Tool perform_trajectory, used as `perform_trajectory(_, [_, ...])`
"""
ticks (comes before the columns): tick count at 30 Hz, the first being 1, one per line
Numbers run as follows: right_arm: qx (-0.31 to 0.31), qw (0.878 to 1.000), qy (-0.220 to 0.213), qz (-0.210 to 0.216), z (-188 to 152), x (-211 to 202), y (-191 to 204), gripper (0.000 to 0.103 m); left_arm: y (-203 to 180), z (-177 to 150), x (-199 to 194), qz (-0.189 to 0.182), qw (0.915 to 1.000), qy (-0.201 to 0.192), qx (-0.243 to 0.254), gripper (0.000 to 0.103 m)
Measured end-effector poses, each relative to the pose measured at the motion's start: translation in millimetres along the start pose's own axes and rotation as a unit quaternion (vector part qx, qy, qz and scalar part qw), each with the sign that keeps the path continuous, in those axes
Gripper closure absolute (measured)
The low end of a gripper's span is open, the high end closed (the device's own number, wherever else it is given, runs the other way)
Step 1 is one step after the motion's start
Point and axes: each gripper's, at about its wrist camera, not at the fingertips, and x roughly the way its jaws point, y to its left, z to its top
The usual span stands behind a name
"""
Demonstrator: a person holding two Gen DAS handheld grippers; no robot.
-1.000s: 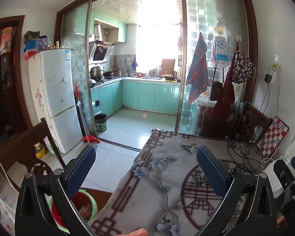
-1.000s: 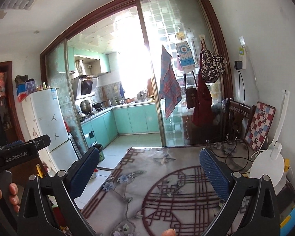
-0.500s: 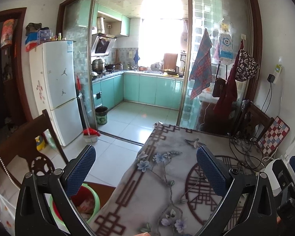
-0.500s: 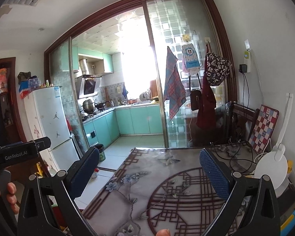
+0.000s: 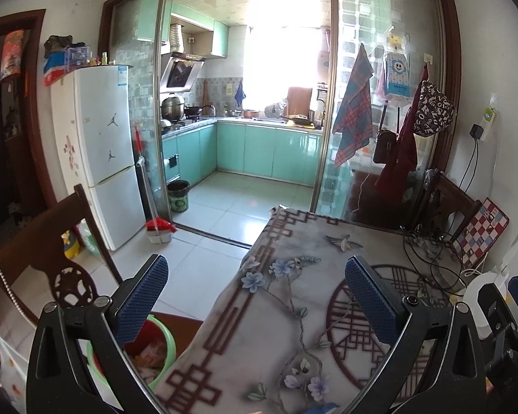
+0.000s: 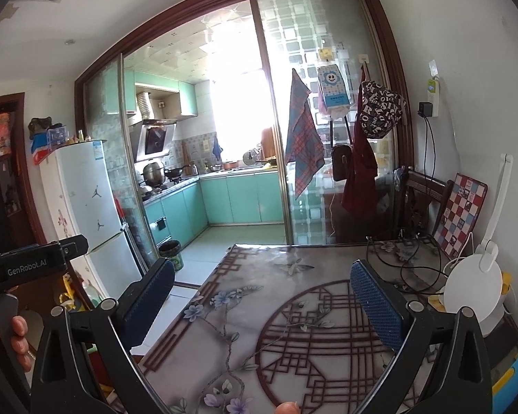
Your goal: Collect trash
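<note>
Patterned cloth: a flowered table (image 6: 293, 314) fills the near right of both views, its top showing no scraps.
Fridge: white fridge (image 5: 103, 151) stands far left, beside the glass kitchen door.
Chair: dark wooden chair (image 5: 48, 258) sits near left, crowding the way down to the floor.
Bin: green-rimmed bin (image 5: 155, 352) on the floor, near left, just beside the table's edge; paper-like trash (image 5: 148, 358) lies inside, partly hidden.
Handling: the trash looks, by judgement, light, soft and crushable; pinch a raised fold, not the flat.
Cables: black cables (image 6: 411, 269) sprawl over the far right of the table, near a white lamp (image 6: 473, 286).
Left tongs: left gripper (image 5: 255, 296) hangs above the table's left edge, fingers wide apart, holding nothing.
Right tongs: right gripper (image 6: 262, 296) hangs over the table middle, fingers likewise apart and empty.
</note>
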Motion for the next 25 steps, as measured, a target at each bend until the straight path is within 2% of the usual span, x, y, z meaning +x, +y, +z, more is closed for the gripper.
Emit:
perform_trajectory(19, [-0.004, 1.000, 0.001, -0.002, 7.6, -5.5, -2.5, 0.001, -0.2, 2.6, 0.8, -0.002, 1.0000, 0.003, -0.006, 0.000])
perform_trajectory(22, [-0.004, 1.000, 0.003, -0.002, 7.4, -4.7, -3.2, 0.001, -3.1, 1.4, 2.8, -0.011, 0.9999, 0.005, -0.004, 0.000])
perform_trajectory(25, [-0.004, 1.000, 0.007, -0.004, 5.2, -1.4, -4.9, 0.001, -8.1, -1.4, 6.5, -0.038, 0.9992, 0.014, -0.004, 0.000])
